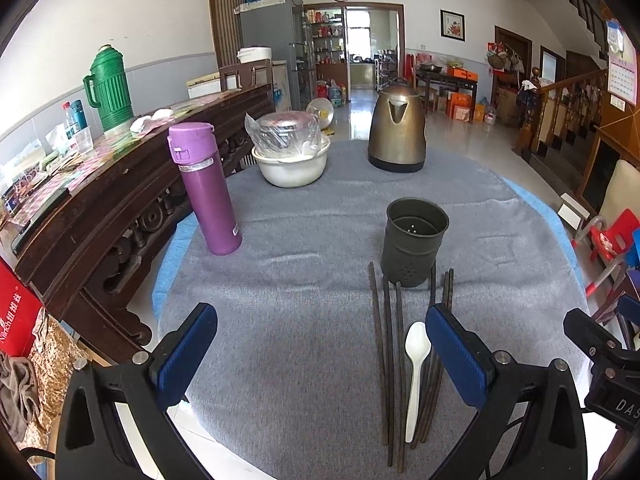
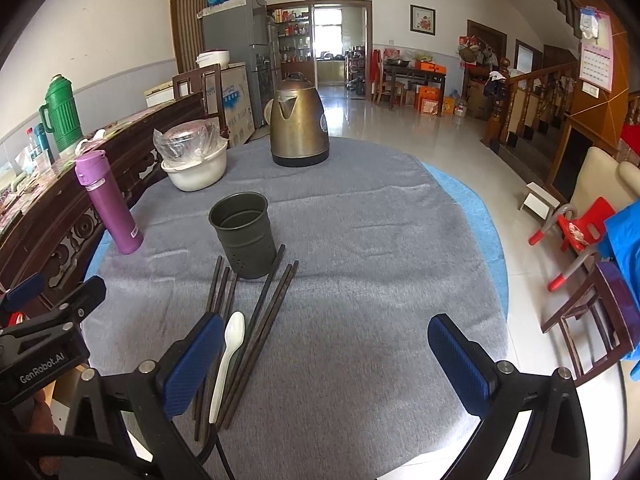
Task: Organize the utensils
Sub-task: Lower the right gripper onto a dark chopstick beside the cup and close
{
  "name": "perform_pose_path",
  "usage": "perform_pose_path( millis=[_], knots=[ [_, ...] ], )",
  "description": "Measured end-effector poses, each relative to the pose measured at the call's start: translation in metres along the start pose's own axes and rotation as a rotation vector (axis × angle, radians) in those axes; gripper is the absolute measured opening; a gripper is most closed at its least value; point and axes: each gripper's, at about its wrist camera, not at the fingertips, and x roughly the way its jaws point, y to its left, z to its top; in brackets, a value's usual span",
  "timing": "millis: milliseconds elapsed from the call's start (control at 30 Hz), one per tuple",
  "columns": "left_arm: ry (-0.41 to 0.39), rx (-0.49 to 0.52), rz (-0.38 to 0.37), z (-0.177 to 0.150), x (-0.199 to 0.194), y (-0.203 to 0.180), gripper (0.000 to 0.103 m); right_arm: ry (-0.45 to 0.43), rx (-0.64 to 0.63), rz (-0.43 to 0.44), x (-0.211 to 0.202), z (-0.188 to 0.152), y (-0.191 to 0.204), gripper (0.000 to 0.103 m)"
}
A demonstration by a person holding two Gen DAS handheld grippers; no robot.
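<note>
Grey cloth (image 1: 300, 280) covers counter. Chopsticks (image 1: 390, 360) and white spoon (image 1: 416, 364) lie loose at 6 o'clock of dark holder (image 1: 414, 240), tips nearly touching base. Left claw (image 1: 320, 356) and right claw (image 2: 326, 364) both spread wide, empty. Risks: thin sticks roll or scatter on pinch; light empty holder likely tips if bumped.

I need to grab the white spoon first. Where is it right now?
The white spoon lies flat on the grey cloth among the dark chopsticks, on the near side of the dark utensil cup.
</note>
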Motion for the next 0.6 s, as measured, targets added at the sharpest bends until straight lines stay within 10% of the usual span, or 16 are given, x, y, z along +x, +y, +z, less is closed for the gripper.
perform_pose_path(
  millis=[167, 333, 600],
  knots=[
    [0.09, -0.008, -0.072, -0.001, 0.026, 0.012, 0.103, 0.04, 0.072, 0.132, 0.021, 0.001, -0.01, 0.102],
    [0.179, -0.001, -0.127, -0.008, 0.061, 0.02, 0.103, 0.168, 0.122, 0.288, 0.072, 0.002, -0.01, 0.058],
    [0.268, 0.005, -0.221, 0.0, 0.115, 0.014, 0.074, 0.307, 0.21, 0.39, 0.161, 0.007, -0.01, 0.036]
  ],
)
